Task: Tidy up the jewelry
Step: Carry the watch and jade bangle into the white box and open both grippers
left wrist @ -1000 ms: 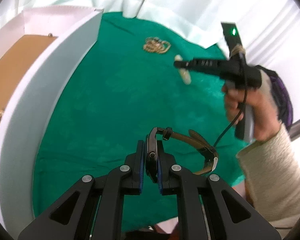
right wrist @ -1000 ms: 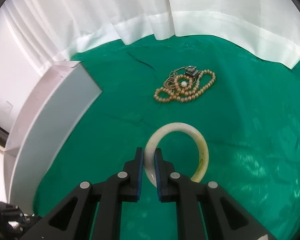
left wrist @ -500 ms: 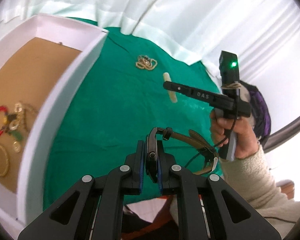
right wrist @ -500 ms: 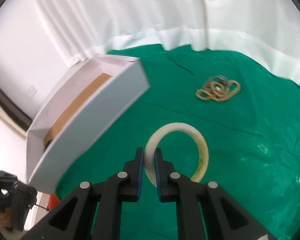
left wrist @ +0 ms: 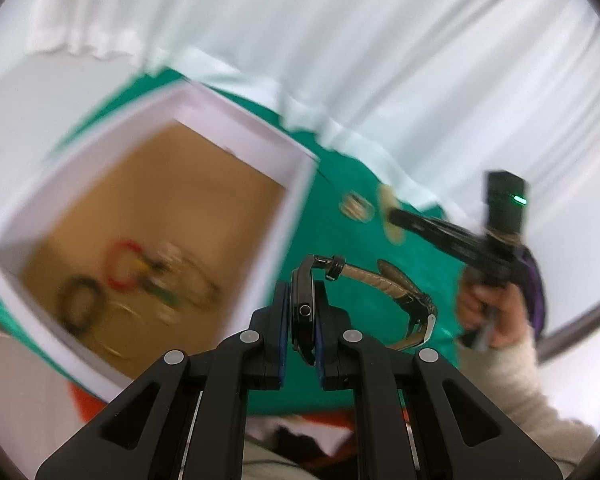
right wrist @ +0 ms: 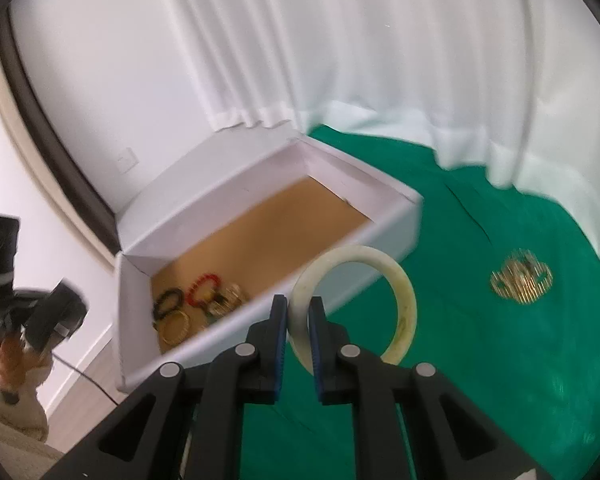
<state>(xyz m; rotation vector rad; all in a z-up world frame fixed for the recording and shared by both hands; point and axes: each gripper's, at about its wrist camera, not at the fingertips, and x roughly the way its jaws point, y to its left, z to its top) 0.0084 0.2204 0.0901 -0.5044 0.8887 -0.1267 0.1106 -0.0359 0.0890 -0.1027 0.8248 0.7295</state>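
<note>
My left gripper is shut on a wristwatch with a tan strap, held in the air just right of the white box. My right gripper is shut on a cream bangle, held above the green cloth beside the white box. The box has a brown floor with a red bead bracelet, a dark bracelet and gold bangles in its near corner. A heap of pearl and gold necklaces lies on the cloth to the right.
The green cloth covers the table. White curtains hang behind it. My right gripper and the hand holding it show in the left wrist view, and the necklace heap lies beyond.
Both grippers have risen and swung left toward the white box, each keeping its item. The box interior now shows in both views.
</note>
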